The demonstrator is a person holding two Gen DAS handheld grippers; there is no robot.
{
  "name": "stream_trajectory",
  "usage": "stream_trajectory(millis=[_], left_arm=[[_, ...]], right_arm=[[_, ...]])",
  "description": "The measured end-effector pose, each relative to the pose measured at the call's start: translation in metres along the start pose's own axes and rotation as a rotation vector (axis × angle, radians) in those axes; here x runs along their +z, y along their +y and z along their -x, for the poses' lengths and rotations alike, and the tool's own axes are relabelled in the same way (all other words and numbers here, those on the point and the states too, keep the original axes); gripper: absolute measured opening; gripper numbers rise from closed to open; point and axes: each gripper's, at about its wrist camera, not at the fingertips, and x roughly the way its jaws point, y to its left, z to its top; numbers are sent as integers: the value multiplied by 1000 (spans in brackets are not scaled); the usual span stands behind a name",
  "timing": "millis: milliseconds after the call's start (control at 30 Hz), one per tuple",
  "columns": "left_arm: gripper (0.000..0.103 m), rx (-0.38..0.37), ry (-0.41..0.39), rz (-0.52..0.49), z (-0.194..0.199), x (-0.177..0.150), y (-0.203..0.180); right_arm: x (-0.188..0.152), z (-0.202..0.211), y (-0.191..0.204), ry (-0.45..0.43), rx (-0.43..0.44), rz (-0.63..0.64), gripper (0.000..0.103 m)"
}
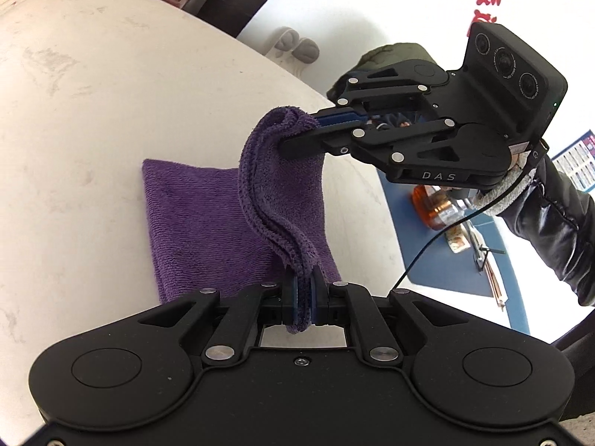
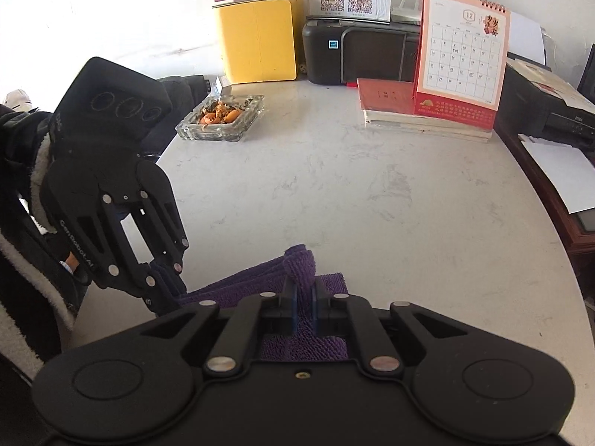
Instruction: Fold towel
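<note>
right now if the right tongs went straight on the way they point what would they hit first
Probably nothing soon. The right tongs, shut on the towel, point across bare table; the red books and calendar stand farther on, slightly right, though depth is unclear.

A pale marbled tabletop [image 2: 334,186] fills the room's foreground, brightly lit, before a white wall [image 2: 130,11]. On its far side stand a yellow box [image 2: 258,39], black printer [image 2: 357,52], desk calendar [image 2: 461,52], stacked books [image 2: 409,111] and glass ashtray [image 2: 221,117].
</note>
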Motion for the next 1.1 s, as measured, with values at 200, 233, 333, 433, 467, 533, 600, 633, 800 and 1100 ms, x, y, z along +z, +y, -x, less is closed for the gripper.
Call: stream_trajectory(millis=[200,233,333,433,467,533,600,633,800,1100], left_arm=[[6,46,-38,90,-2,-10,31],[6,50,-42,103,-2,-11,36],[6,62,-44,131,-3,-13,46],[6,73,-50,138,-3,-15,50],[6,74,-53,139,-3,-15,51],[6,79,-68,143,-1,-15,52],[6,86,-75,142,-1,-18,51],[6,90,-77,140,-4,-21,49],[7,116,-61,152,-2,-27,57],[12,176,-56,163,5,-28,56]], right_arm=[[4,-19,-1,-40,-22,-20,6],[9,-31,-7,-40,-27,-23,6],[12,-57,-13,-37,-33,-50,7],[9,-62,-10,-37,-44,-56,7],[9,-63,-9,-39,-52,-52,7],[7,-65,-7,-43,-65,-54,7],[7,-66,-6,-42,-82,-47,7],[7,-67,-6,-42,-91,-43,7],[6,-69,-4,-39,-135,-25,15],[6,-73,0,-32,-209,13,27]])
